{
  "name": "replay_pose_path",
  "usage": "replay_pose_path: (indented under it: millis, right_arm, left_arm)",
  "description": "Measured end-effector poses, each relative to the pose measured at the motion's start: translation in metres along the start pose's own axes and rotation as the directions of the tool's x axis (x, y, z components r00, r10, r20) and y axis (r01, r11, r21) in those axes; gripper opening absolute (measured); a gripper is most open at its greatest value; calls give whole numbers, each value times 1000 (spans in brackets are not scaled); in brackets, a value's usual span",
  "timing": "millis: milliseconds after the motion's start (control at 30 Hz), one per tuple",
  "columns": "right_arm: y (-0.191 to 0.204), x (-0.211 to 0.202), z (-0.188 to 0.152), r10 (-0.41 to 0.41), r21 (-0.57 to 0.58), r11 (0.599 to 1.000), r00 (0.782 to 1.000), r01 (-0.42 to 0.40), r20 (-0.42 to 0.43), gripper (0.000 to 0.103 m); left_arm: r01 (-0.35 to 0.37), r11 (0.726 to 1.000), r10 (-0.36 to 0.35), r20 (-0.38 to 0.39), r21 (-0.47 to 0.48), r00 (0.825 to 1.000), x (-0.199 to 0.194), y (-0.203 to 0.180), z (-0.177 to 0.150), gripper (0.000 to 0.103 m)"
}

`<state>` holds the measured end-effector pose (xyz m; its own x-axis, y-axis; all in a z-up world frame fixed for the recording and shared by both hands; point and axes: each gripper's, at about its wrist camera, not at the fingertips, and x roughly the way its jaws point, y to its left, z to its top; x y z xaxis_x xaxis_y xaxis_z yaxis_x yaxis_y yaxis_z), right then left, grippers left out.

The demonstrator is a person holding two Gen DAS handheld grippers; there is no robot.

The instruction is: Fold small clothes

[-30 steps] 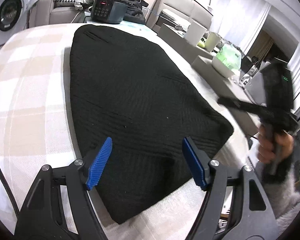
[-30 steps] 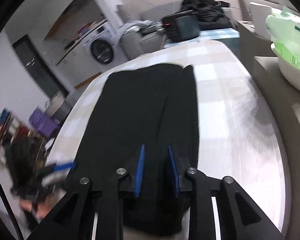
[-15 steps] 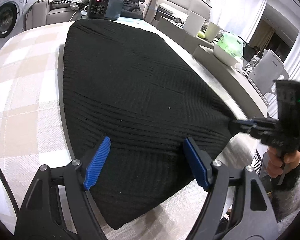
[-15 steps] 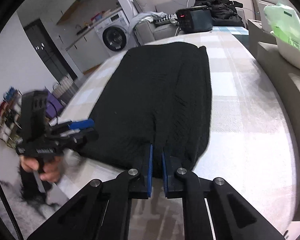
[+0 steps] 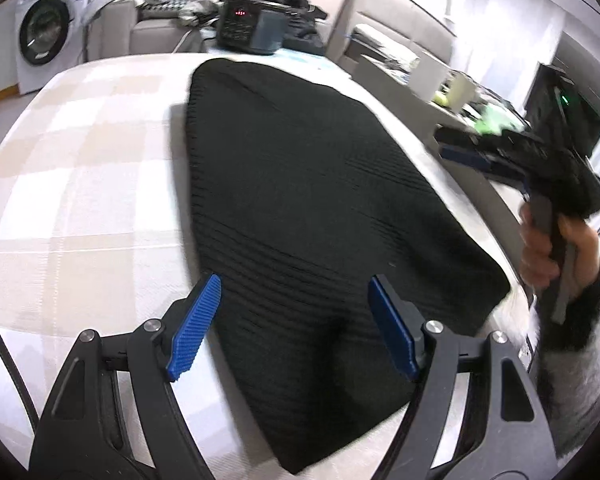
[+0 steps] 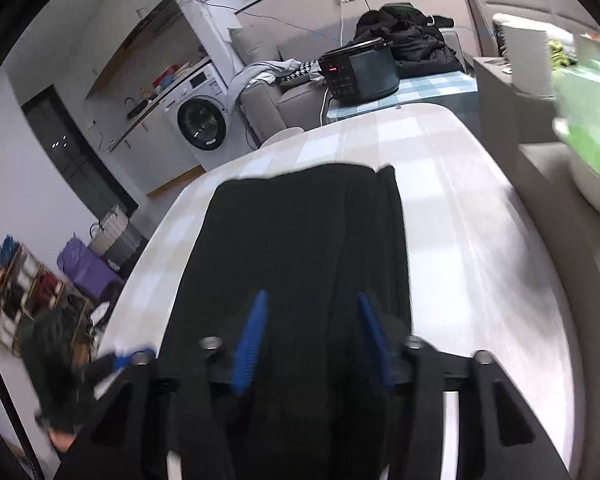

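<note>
The black ribbed knit garment is lying flat and lengthwise on the table with the beige checked cloth, its near end reaching the table's near edge and its far end stopping short of the black appliance with the red display. In the right wrist view a lengthwise fold line is showing along its right side, so judge it as already folded once along its length.

Treat the knit as soft, light and limp: it is likely to drape and stretch rather than hold a shape, and the doubled layers may slide apart if you pinch only the top one. Take hold at the near corners or along the near hem, gathering all layers.

You are holding the left gripper above the near end with its jaws standing wide and nothing between the blue pads. You are holding the right gripper over the garment's near right part; its jaws are opening, and the blurred frame shows no cloth between them. In the left wrist view it is hovering off the table's right edge, gripped by your hand.

A washing machine and sofa are standing beyond the table.
</note>
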<state>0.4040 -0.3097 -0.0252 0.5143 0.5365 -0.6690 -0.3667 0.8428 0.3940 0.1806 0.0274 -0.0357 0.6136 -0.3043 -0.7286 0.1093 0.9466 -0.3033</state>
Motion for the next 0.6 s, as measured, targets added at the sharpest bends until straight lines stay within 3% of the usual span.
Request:
replay_pose_path:
  millis: [200, 233, 267, 300, 333, 433, 500, 567, 600]
  right_arm:
    - [-10, 76, 48, -6, 15, 1000, 996, 7, -92, 50]
    - [-13, 87, 52, -31, 16, 999, 993, 33, -112, 43]
    - [-16, 93, 56, -39, 11, 999, 993, 40, -115, 21]
    - [-15, 95, 58, -30, 2, 1000, 993, 31, -111, 11]
    - [-13, 90, 58, -10, -15, 1000, 995, 8, -95, 8]
    - [-4, 66, 62, -22, -72, 997, 1000, 21, -18, 7]
    - [-6, 63, 61, -63, -81, 995, 998, 61, -16, 7]
    - [-11, 83, 57, -184, -124, 977, 979, 172, -90, 10]
    - [-15, 89, 53, -206, -126, 974, 969, 189, -135, 13]
  left_arm:
    - [-30, 997, 29, -12, -67, 1000, 6, 24, 11, 73]
    - [-33, 997, 32, -15, -72, 999, 7, 26, 12, 73]
    - [-35, 997, 33, -17, -75, 999, 8, 29, 12, 73]
    - [-39, 996, 38, -19, -77, 999, 8, 32, 12, 73]
    - [-43, 996, 42, -20, -79, 999, 9, 33, 12, 73]
    - [-52, 994, 49, -33, -100, 998, 12, 41, 10, 73]
    - [-51, 993, 47, -37, -109, 998, 15, 46, 9, 73]
    - [-47, 993, 44, -34, -110, 998, 15, 47, 10, 73]
    - [-46, 993, 43, -31, -113, 999, 15, 49, 11, 73]
